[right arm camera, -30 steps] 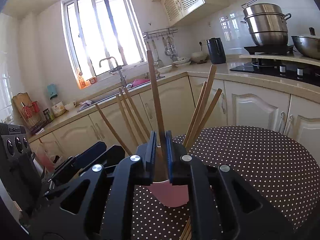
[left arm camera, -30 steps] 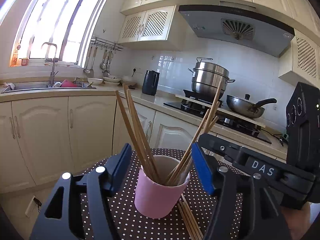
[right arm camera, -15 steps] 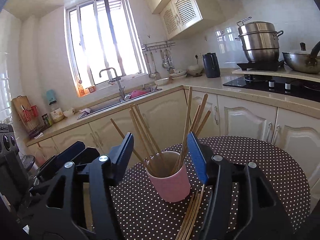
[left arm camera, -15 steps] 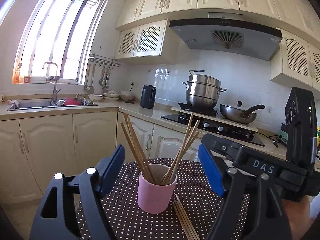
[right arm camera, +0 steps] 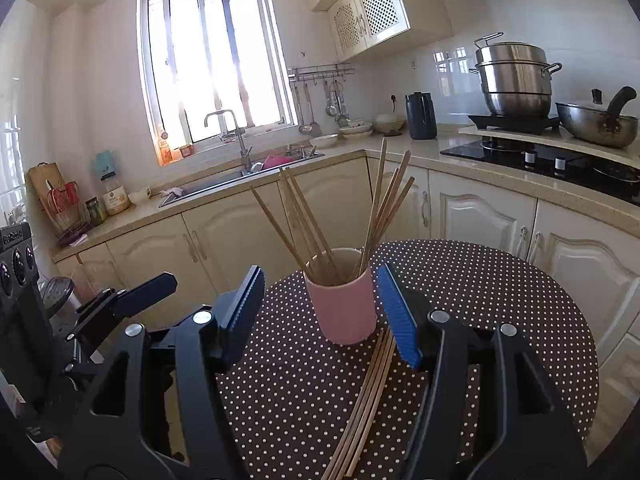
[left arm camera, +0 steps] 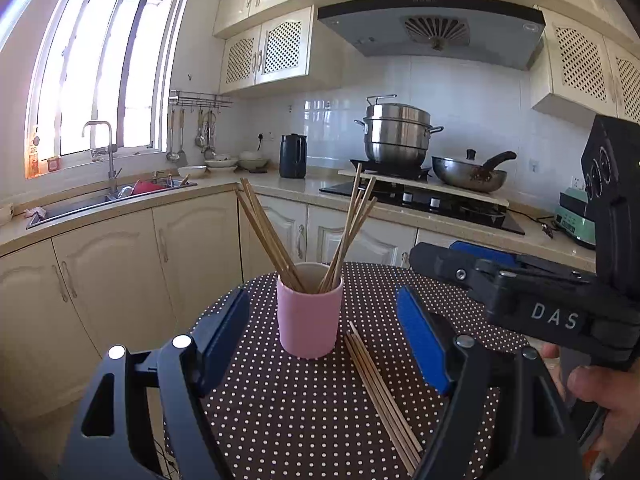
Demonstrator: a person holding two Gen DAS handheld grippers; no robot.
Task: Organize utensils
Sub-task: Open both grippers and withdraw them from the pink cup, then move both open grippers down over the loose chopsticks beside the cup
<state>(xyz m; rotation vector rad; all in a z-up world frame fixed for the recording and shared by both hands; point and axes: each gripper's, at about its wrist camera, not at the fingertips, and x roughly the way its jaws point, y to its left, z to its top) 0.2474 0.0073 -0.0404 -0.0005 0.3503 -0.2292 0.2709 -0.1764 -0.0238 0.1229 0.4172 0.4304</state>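
Pink cup (left arm camera: pixel 310 322) stands upright mid-table (left arm camera: pixel 280 400), holding chopsticks (left arm camera: pixel 348 232) that fan left and right, tips down, long axes steeply upward; that looks like the sorted set. Loose chopsticks (left arm camera: pixel 380 388) lie flat in a bundle just beside the cup's base, long axis running from the cup toward the cameras, likely waiting for pickup. Left gripper (left arm camera: pixel 320 344) and right gripper (right arm camera: pixel 320 312) both gape wide, holding nothing.

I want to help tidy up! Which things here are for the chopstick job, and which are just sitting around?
For the job: pink cup holding chopsticks, loose chopsticks on the dotted table.

Just around: steamer pot, wok, black kettle, sink.
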